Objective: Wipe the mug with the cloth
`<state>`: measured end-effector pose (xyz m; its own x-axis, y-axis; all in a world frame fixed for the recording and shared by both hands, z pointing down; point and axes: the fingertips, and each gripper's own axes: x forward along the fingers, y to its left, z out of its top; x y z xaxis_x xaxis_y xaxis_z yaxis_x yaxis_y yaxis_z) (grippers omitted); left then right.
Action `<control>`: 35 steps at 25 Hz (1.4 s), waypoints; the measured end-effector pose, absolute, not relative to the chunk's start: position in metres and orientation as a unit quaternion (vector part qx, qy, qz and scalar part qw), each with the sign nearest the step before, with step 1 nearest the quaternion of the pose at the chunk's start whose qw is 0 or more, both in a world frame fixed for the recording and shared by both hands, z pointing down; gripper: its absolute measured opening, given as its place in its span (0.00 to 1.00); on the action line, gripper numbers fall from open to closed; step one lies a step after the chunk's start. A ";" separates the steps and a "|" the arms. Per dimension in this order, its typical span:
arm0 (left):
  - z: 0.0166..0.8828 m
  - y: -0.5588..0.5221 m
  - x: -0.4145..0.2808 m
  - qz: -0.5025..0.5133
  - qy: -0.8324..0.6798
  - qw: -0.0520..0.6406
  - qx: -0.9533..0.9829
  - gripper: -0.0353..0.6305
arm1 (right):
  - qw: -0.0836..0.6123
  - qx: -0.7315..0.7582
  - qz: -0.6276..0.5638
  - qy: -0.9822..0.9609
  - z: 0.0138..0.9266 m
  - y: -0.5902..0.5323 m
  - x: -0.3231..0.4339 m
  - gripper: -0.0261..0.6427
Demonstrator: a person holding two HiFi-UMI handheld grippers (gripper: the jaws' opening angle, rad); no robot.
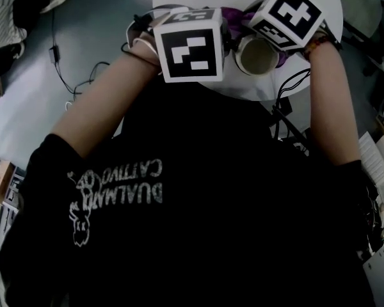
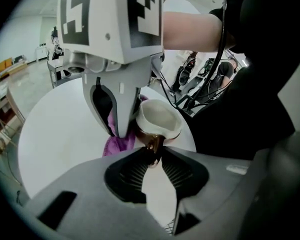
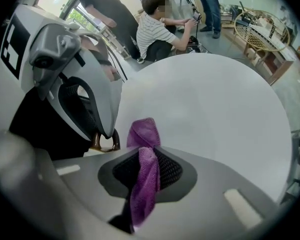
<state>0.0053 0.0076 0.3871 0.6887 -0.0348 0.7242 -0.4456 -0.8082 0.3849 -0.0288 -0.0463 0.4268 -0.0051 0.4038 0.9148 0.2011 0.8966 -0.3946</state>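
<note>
In my left gripper view, my left gripper is clenched on the brown handle of the mug: the handle sits between the two ribbed pads right at their tips. The mug's mouth faces up and partly toward me, and its inside is smooth cream with nothing I can see lying in it. Just to its left, the tips of my right gripper come down beside the mug's outer wall, with the purple cloth bunched under them, against the side of the mug. All of this is over the round white table.

In my right gripper view, the jaws are closed on the cloth. A strip of it runs down between the pads and a fold sticks up past the tips. To the left, my other gripper stands just beside the fold, with the handle's brown loop at its tips. The mug's body is out of sight here.

In the head view, the mug sits between the two marker cubes, near the table's close edge, mouth up and cream inside. Purple cloth peeks out above and at the right of its rim. I cannot tell whether the mug's base rests on the table.
</note>
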 end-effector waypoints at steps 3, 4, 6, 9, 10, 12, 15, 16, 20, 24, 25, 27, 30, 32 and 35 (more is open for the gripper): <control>0.386 0.009 0.006 0.364 -0.138 0.281 0.877 0.19 | 0.678 -0.229 0.054 -0.697 0.425 -0.043 -0.031 0.13; 0.386 0.009 0.006 0.363 -0.139 0.282 0.877 0.19 | 0.679 -0.235 0.047 -0.694 0.425 -0.041 -0.032 0.13; 0.387 0.009 0.007 0.367 -0.144 0.279 0.876 0.19 | 0.686 -0.246 0.033 -0.684 0.425 -0.039 -0.032 0.13; 0.389 0.008 0.006 0.367 -0.155 0.278 0.874 0.19 | 0.690 -0.260 0.010 -0.676 0.423 -0.031 -0.037 0.13; 0.390 0.009 0.006 0.365 -0.157 0.282 0.873 0.19 | 0.687 -0.264 0.003 -0.677 0.421 -0.027 -0.041 0.13; 0.391 0.011 0.006 0.358 -0.159 0.291 0.872 0.20 | 0.686 -0.265 0.001 -0.677 0.415 -0.020 -0.045 0.13; 0.391 0.012 0.006 0.348 -0.162 0.301 0.873 0.21 | 0.698 -0.245 0.017 -0.672 0.402 -0.017 -0.038 0.13; 0.391 0.011 0.006 0.345 -0.164 0.300 0.874 0.21 | 0.701 -0.236 0.024 -0.672 0.397 -0.018 -0.035 0.13; 0.390 0.005 0.004 0.337 -0.166 0.295 0.878 0.22 | 0.696 -0.205 0.044 -0.687 0.381 -0.017 -0.030 0.13; 0.391 0.007 0.003 0.341 -0.168 0.301 0.874 0.22 | 0.667 -0.173 0.066 -0.722 0.368 -0.009 -0.031 0.13; 0.391 0.007 0.003 0.339 -0.168 0.304 0.874 0.23 | 0.659 -0.158 0.071 -0.732 0.365 -0.008 -0.030 0.13; 0.390 0.006 0.006 0.328 -0.169 0.311 0.876 0.23 | 0.636 -0.119 0.078 -0.758 0.358 -0.011 -0.029 0.13; 0.392 0.006 0.007 0.319 -0.173 0.319 0.876 0.24 | 0.579 -0.048 0.099 -0.808 0.340 -0.019 -0.033 0.13; 0.396 0.004 0.000 0.327 -0.178 0.313 0.874 0.24 | 0.526 -0.005 0.122 -0.842 0.323 -0.023 -0.039 0.13; 0.398 0.007 -0.005 0.332 -0.184 0.311 0.871 0.24 | 0.460 0.037 0.145 -0.875 0.296 -0.025 -0.041 0.13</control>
<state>-0.0046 0.0068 0.3981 0.7116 -0.1135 0.6934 -0.5269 -0.7390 0.4198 -0.0412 -0.0252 0.2961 -0.5740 0.0690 0.8160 -0.1979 0.9552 -0.2200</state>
